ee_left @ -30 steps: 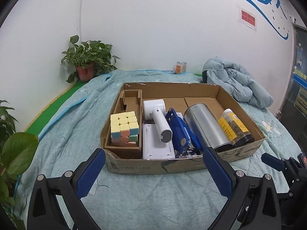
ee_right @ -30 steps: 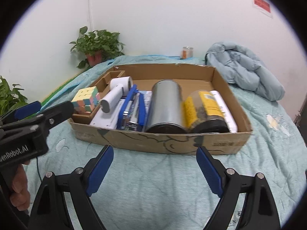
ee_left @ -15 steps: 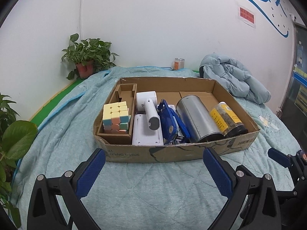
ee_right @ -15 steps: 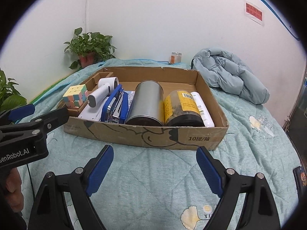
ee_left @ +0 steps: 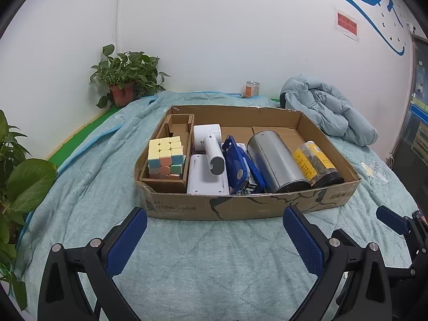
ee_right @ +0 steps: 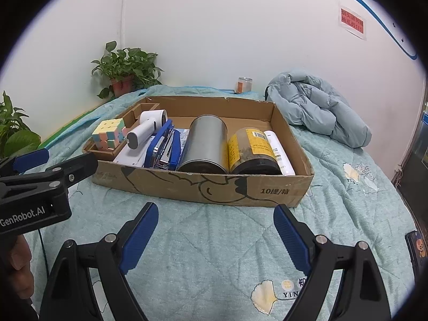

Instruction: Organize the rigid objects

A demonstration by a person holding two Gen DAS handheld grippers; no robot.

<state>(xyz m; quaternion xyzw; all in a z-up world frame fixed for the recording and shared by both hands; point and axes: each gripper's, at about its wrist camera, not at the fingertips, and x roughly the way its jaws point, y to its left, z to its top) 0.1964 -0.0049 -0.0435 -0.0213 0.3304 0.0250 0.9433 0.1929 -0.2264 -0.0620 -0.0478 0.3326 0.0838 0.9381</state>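
A shallow cardboard box [ee_left: 240, 208] [ee_right: 203, 187] rests on a teal quilt. Inside lie a pastel puzzle cube [ee_left: 165, 157] [ee_right: 109, 133] in a small cardboard insert, a white handheld device [ee_left: 211, 152] [ee_right: 145, 131], a blue stapler [ee_left: 238, 165] [ee_right: 163, 147], a silver canister [ee_left: 275, 157] [ee_right: 206, 144], a yellow-labelled jar [ee_left: 315, 163] [ee_right: 251, 147] and a white tube [ee_right: 278, 152]. My left gripper [ee_left: 214, 235] is open and empty, just in front of the box. My right gripper [ee_right: 215, 230] is also open and empty before the box's front wall.
Potted plants [ee_left: 125, 80] [ee_left: 18, 182] stand at the back left and near left. A light blue jacket [ee_left: 329, 107] [ee_right: 318, 107] is heaped right of the box. A small jar [ee_left: 252, 88] stands by the wall. A phone [ee_right: 416, 248] lies at the quilt's right edge.
Both grippers have drawn back from the box, so it looks smaller and farther. In the right wrist view the box has also shifted left. Both jaws stay open.
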